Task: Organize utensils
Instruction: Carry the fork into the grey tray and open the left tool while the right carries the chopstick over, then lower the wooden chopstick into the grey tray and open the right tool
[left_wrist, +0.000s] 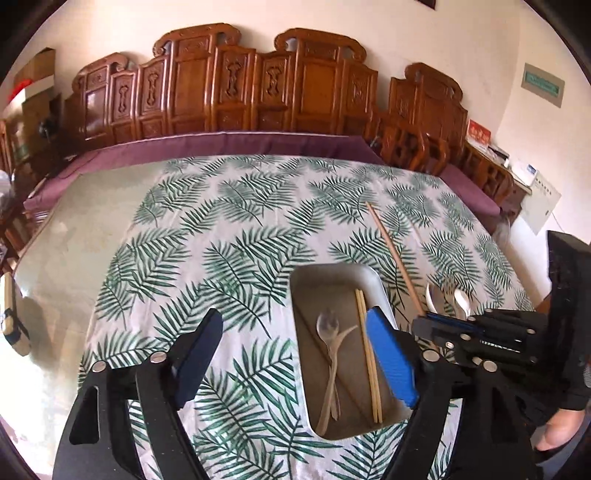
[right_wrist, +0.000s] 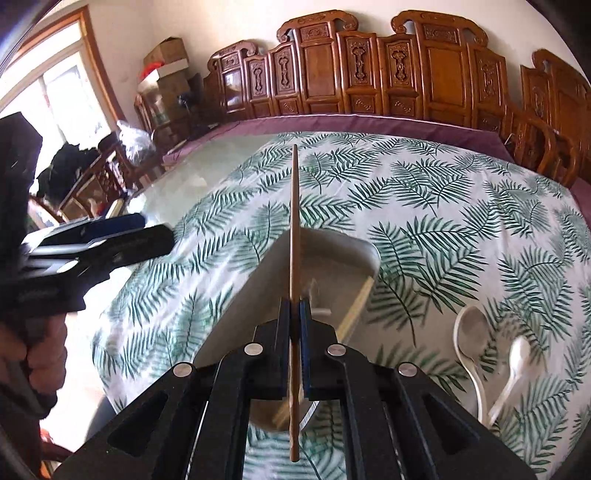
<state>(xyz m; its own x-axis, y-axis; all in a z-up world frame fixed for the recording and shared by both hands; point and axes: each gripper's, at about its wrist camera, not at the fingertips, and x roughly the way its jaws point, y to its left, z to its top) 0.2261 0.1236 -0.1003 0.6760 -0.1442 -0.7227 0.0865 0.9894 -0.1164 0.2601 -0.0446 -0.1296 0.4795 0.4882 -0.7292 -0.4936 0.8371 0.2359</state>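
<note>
A grey tray (left_wrist: 300, 288) lies on the leaf-print tablecloth and holds a clear plastic spoon (left_wrist: 325, 325), a pale fork and a pair of light chopsticks (left_wrist: 369, 369). My left gripper (left_wrist: 295, 354) is open and empty, its right finger over the tray's right rim. My right gripper (right_wrist: 294, 314) is shut on a brown chopstick (right_wrist: 294, 221) and holds it above the tray (right_wrist: 365, 254); it also shows in the left wrist view (left_wrist: 428, 325), right of the tray. Two white spoons (right_wrist: 472, 332) lie on the cloth to the right of the tray.
The table has a bare glass area (left_wrist: 66, 236) left of the cloth (left_wrist: 221, 221). Carved wooden chairs (left_wrist: 258, 85) line the far edge. A phone-like object (left_wrist: 13, 314) lies at the left edge.
</note>
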